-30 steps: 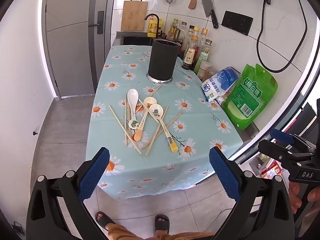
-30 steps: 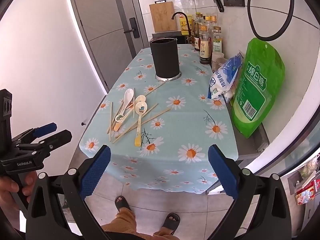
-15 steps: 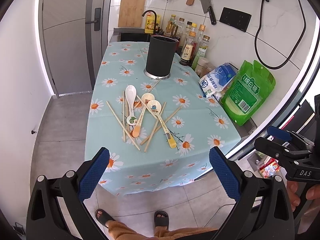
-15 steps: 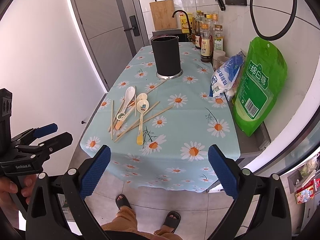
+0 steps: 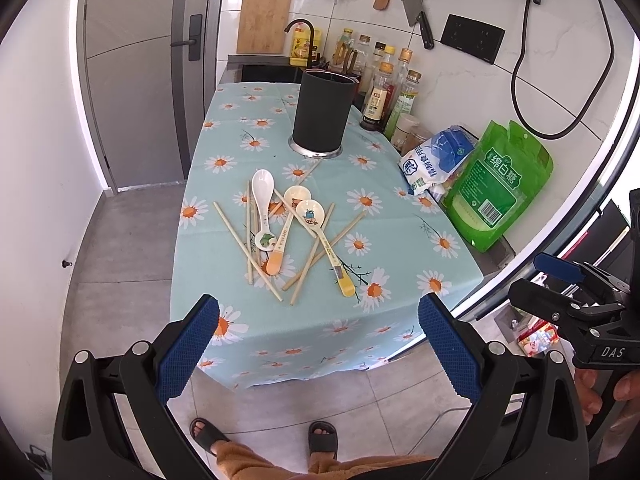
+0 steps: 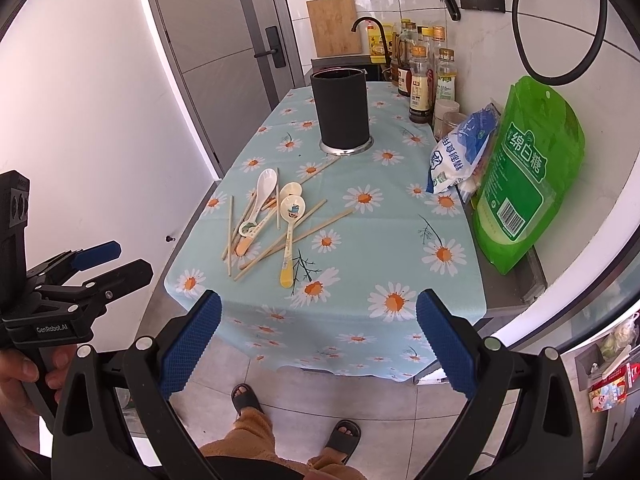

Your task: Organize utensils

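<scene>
I hold a gripper in each hand, above the floor just off the near edge of the counter (image 5: 460, 264), which is covered by a pale blue daisy cloth. My left gripper (image 5: 318, 342) has its jaws spread wide and grips nothing; my right gripper (image 6: 318, 338) is likewise spread wide and empty. Each gripper appears in the other's view, held in a hand at the frame edge.

A loose heap of utensils lies toward the near left part of the counter. Three spoons rest there: a white spoon (image 5: 263, 208) with its bowl pointing to the far edge, a cream spoon with an orange handle (image 5: 286, 228) crossing beside it, and a spoon with a cartoon print in its bowl and a yellow handle tip (image 5: 322, 240) pointing to the near edge. Wooden chopsticks (image 5: 246, 246) are scattered under and around them, several crossing one another.

A tall black cylindrical holder (image 5: 323, 114) stands upright on a metal base nearer the far edge, well apart from the heap; one chopstick reaches close to its base.

Along the right edge by the tiled wall stand sauce bottles (image 5: 378, 98), a blue and white bag (image 5: 438, 158) and a green bag (image 5: 500, 184)

My sandalled feet show on the floor below
</scene>
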Tool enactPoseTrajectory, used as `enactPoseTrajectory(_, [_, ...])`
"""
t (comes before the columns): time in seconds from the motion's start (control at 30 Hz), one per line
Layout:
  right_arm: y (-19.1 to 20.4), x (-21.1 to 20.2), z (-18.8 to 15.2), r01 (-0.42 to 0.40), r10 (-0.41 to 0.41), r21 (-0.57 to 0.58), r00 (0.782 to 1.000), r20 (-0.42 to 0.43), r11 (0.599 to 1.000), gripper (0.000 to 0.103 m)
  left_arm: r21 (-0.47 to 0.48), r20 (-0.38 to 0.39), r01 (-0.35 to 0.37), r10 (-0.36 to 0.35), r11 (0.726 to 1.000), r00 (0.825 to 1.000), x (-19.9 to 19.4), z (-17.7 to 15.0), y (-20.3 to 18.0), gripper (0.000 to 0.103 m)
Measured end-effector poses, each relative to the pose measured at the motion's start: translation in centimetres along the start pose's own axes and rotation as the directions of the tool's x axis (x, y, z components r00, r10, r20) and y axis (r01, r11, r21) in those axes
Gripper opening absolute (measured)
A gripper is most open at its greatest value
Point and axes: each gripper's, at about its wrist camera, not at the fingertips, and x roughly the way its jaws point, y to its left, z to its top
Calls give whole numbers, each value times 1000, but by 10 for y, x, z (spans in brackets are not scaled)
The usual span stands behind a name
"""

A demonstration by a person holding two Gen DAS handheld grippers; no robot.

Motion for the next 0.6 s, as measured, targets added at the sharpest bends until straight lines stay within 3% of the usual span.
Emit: enactPoseTrajectory(0.6, [-8,3,-1,2,-2,19,1000,-12,1000,97,-13,-17,11,-11,1000,1000,3,1,-2,97])
